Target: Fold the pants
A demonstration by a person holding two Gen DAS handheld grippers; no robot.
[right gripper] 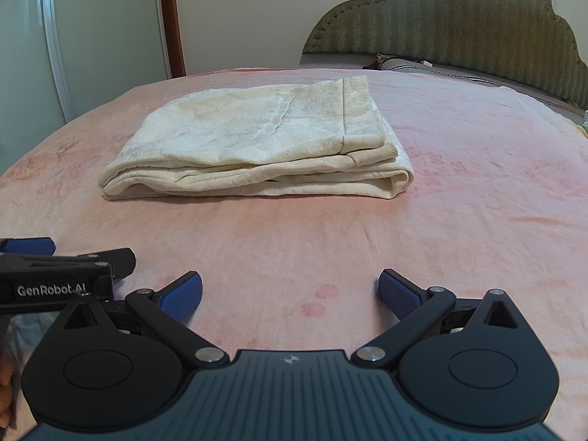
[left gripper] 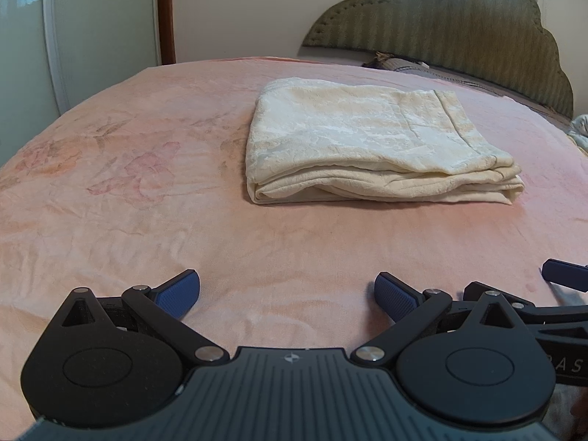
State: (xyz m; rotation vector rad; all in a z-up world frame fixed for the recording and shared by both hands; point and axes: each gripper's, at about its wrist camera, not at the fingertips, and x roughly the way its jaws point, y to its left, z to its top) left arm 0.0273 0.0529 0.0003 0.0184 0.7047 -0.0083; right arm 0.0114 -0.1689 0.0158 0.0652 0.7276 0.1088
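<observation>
Left gripper (right gripper: 27, 253), side of its body, right wrist view: white lettering "GenRobot.AI".
Right gripper (left gripper: 564, 273), side of its body, left wrist view: pale letters "B A S", cut off at the picture's edge; the rest of the word cannot be read.

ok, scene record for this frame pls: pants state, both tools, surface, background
pants: cream, folded into a flat stack, lying on the bed, untouched
left tool: open, empty, short of the pants
right tool: open, empty, short of the pants
tool spacing: side by side, each visible at the edge of the other's view
bed: pink floral blanket, lightly wrinkled
headboard: green, scalloped, behind the pants
fold status: looks complete
</observation>
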